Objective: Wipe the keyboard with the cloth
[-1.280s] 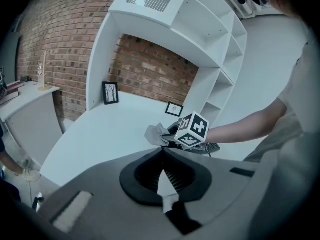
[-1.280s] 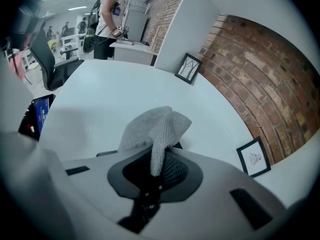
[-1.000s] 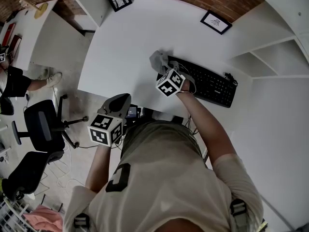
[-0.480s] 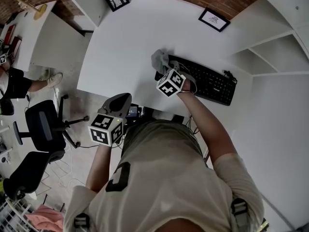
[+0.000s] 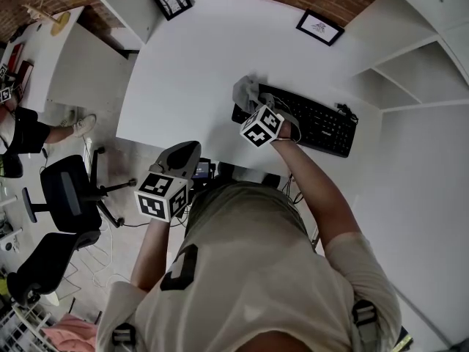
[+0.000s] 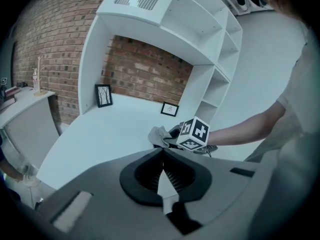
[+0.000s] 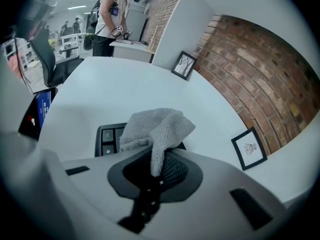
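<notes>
White desk [image 5: 190, 64]; keyboard [image 5: 322, 127] corner under cloth [image 5: 244, 92]

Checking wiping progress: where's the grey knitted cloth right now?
In the head view the grey knitted cloth lies on the black keyboard's left end, pinched by the right gripper.

The cloth [image 7: 157, 126] is pale grey with a fine knitted weave, the keyboard [image 5: 322, 123] is black with small white key legends, and the surface [image 5: 190, 64] is plain white. The left claw [image 6: 162, 156] and right claw [image 7: 156, 159] are matte grey with darker ribbed pads, and each carries a white cube printed with black square markers. The brick wall [image 7: 260, 79] is reddish-brown with pale mortar lines, the shelves [image 6: 210, 34] are white, the picture frames [image 5: 319, 27] are black around white prints, and the person's shirt [image 5: 249, 270] is beige.
</notes>
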### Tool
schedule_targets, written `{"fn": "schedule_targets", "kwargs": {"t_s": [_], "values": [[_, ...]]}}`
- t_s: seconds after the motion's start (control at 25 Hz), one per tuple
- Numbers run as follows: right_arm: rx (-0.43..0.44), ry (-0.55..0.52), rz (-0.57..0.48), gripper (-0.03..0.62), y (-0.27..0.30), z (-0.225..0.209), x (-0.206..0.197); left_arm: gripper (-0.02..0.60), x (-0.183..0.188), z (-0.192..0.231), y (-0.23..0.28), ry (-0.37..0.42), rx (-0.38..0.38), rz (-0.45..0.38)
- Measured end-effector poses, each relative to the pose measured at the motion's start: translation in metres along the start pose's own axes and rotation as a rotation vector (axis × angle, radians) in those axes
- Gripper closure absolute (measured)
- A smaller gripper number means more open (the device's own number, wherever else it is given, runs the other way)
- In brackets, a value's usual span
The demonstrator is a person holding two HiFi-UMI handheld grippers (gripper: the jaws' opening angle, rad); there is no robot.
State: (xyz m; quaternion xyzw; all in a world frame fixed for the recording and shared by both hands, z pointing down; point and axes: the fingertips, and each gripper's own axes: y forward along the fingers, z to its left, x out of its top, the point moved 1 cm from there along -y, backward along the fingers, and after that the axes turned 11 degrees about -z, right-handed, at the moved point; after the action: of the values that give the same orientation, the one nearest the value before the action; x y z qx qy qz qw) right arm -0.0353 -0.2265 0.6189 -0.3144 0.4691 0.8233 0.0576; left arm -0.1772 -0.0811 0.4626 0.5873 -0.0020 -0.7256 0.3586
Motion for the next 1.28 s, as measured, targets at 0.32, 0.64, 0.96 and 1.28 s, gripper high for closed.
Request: {"fn": "schedule_targets", "kwargs": {"t_s": [0.32, 0.64, 0.96, 1.28], "values": [[-0.013, -0.004, 0.003, 0.572, -0.008, -0.004, -0.015, 0.577, 0.001, -0.015, 0.007, 0.020, -0.013, 0.005], [-0.021, 0.020, -0.003, 0.572, -0.017, -0.011, -0.035, 0.577, -0.002, -0.033, 0.014, 0.037, -0.015, 0.013], [-0.035, 0.036, 0.001, 0.572, -0.029, -0.017, -0.053, 0.577, -0.001, -0.049, 0.013, 0.051, -0.014, 0.009], [-0.060, 0.026, 0.017, 0.572, -0.041, -0.027, -0.072, 0.578, 0.004, -0.058, 0.013, 0.068, -0.006, -0.006]]}}
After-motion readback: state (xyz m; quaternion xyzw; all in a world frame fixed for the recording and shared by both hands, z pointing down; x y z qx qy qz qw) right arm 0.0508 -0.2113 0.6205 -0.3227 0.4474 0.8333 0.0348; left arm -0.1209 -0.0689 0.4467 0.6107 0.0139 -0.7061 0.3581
